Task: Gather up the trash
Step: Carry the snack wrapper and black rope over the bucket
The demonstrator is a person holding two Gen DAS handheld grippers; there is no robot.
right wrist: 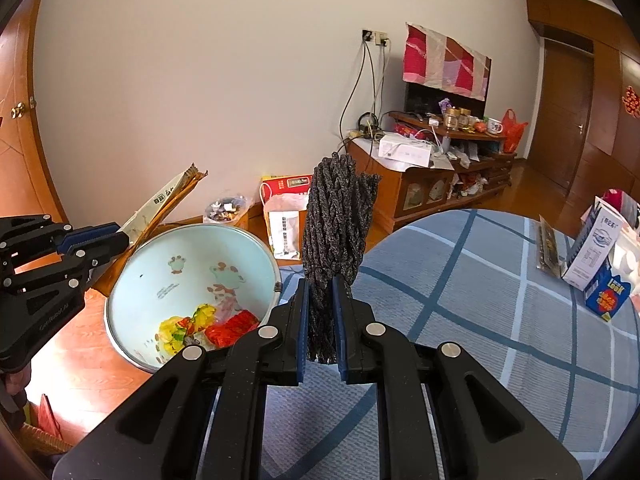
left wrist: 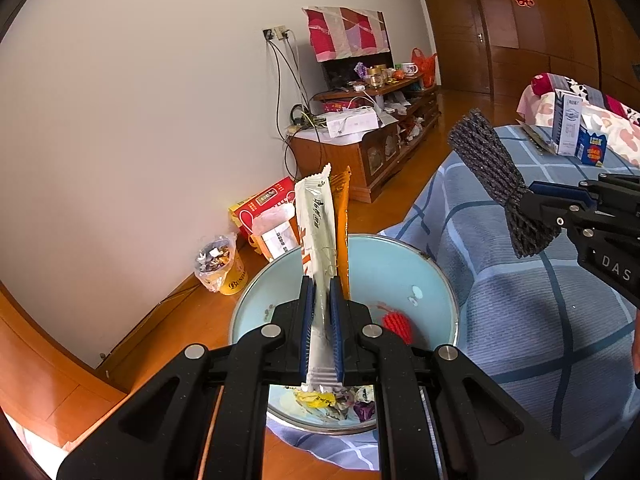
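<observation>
So both hands are full here. The left claw (left wrist: 320,320) is clamped tight on a long white snack wrapper (left wrist: 318,232), which sticks up and away from the blue pads, with an orange-brown foil edge (left wrist: 343,216) right behind it; I can't quite tell if that's the back of the same wrapper or a second one. It's hanging over a light blue basin (right wrist: 160,276) that sits on the wooden floor (right wrist: 80,352) right against the edge of the tabletop (right wrist: 500,300) with the blue checked cloth. In the basin there's already some trash: a red crinkly piece (right wrist: 232,326), yellow-green wrappers (right wrist: 180,328) and a few more scraps near the bottom. The right claw (right wrist: 322,320) is pinched shut on a dark grey knitted-looking bundle (right wrist: 338,216), gripped near its lower end so most of it stands up above the pads; it's held over the tabletop edge, just beside the basin. Further out on the cloth a white and blue carton (right wrist: 596,256) leans tilted, with a flat dark packet (right wrist: 548,244) near it. On the floor by the wall there's a little bin lined with a plastic bag full of wrappers (left wrist: 218,260) and a red box (left wrist: 264,204) next to it.
</observation>
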